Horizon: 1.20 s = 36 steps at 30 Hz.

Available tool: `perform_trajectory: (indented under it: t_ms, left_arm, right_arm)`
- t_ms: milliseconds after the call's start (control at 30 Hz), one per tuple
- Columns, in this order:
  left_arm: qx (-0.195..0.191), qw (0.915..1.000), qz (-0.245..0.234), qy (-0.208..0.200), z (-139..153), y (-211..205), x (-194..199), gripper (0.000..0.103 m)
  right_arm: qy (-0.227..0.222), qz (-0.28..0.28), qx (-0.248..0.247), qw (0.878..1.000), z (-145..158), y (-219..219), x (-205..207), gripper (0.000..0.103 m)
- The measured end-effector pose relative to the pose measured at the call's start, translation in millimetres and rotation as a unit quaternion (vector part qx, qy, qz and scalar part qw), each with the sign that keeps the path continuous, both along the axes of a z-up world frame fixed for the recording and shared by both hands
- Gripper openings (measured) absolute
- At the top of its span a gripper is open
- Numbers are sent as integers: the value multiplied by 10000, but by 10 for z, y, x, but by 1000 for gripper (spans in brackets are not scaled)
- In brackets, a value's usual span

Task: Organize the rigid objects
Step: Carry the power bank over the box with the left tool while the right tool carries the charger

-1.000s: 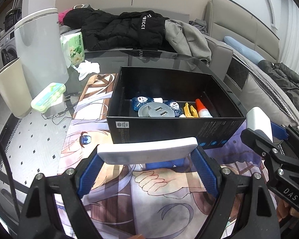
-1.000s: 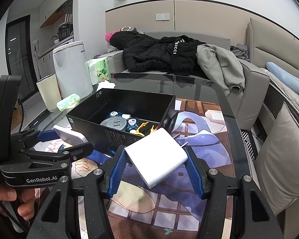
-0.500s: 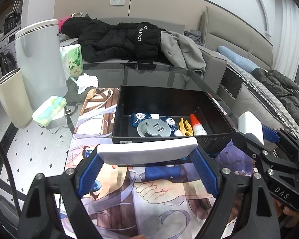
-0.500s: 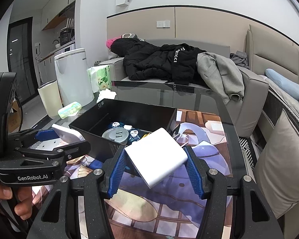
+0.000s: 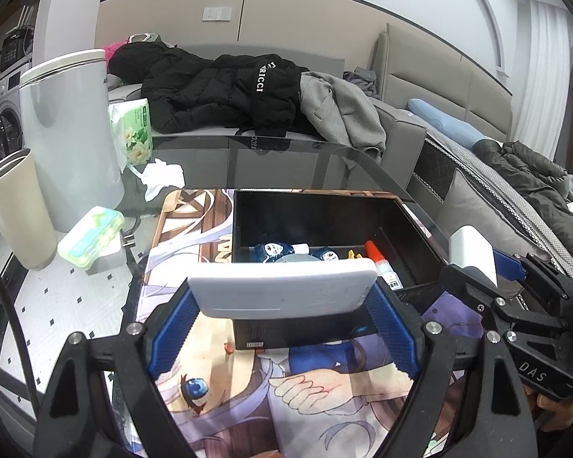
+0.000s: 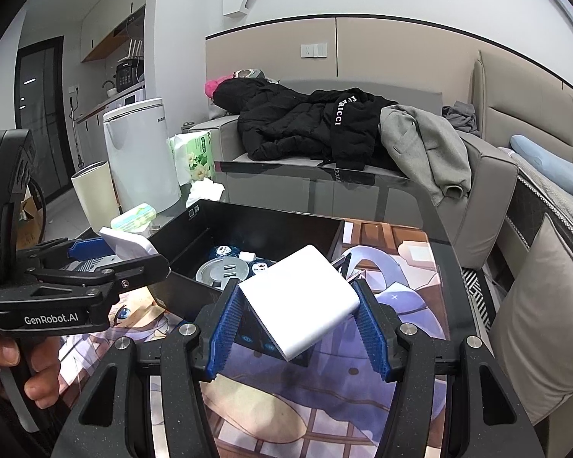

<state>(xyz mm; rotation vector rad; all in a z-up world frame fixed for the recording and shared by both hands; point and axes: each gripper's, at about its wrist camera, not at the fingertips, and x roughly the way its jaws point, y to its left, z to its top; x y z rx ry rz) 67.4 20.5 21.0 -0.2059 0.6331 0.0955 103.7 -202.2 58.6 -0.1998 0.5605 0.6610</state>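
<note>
White slab [image 5: 282, 288] in left tool [image 5: 282, 316], above black box [image 5: 324, 225]

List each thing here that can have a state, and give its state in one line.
left gripper: shut on a flat white device, held off the mat.
right gripper: shut on a white block, tilted.
black box: open, lidless, small items inside.
green case: closed.
white bin: lid down.

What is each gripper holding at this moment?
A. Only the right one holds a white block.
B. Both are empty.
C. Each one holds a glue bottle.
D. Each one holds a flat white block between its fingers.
D: the left gripper is closed on a flat white block, and the right gripper clamps a second white block, both near the black box.
</note>
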Motion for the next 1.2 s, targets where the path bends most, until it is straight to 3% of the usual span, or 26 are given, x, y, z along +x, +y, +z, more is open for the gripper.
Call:
perform_trajectory:
  t_ms: [200,1200]
  left_arm:
    - [148,9998,-110,-85,8,10,38,87]
    - [40,9996,-169,-207,-59,193,411,86]
  right_arm:
    - [-24,41,19,10000,4,76,32,58]
    - [18,229,15,9997,-138,459,410,58]
